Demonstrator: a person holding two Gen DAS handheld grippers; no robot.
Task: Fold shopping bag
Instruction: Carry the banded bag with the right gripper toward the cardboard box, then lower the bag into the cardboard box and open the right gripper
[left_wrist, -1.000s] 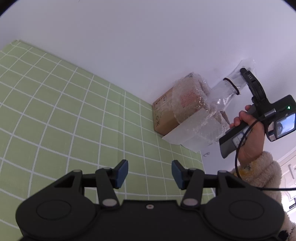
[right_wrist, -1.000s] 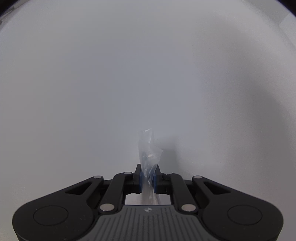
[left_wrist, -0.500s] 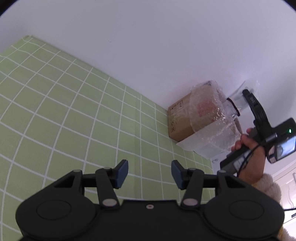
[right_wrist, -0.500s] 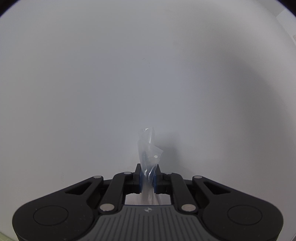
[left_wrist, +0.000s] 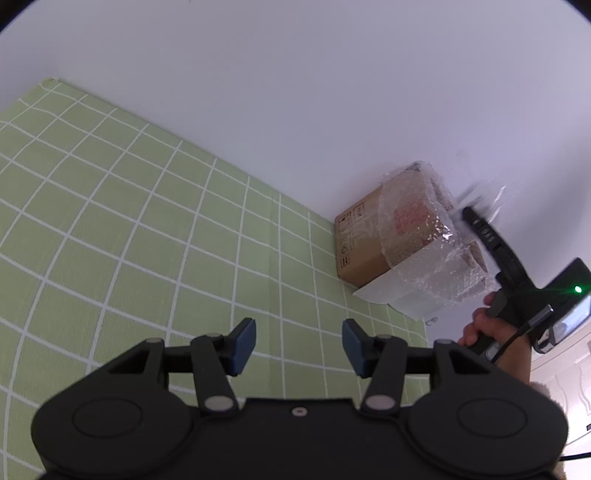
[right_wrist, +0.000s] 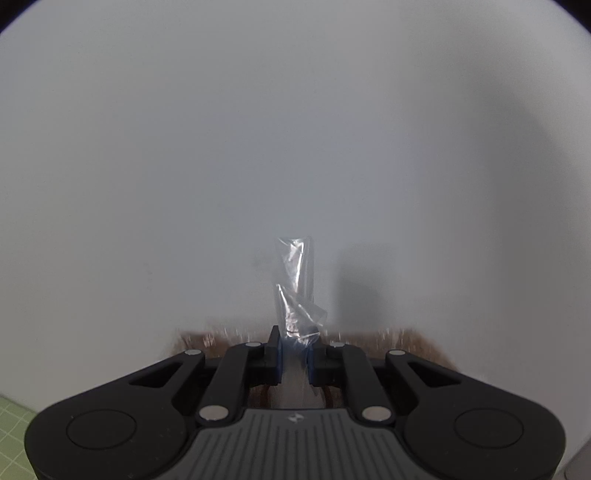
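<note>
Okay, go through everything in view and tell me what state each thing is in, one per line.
left gripper: open, empty
right gripper: shut on the clear plastic bag
clear plastic bag: pinched, unfolded, sticking up crumpled
cardboard box: against the wall, draped in bubble wrap
</note>
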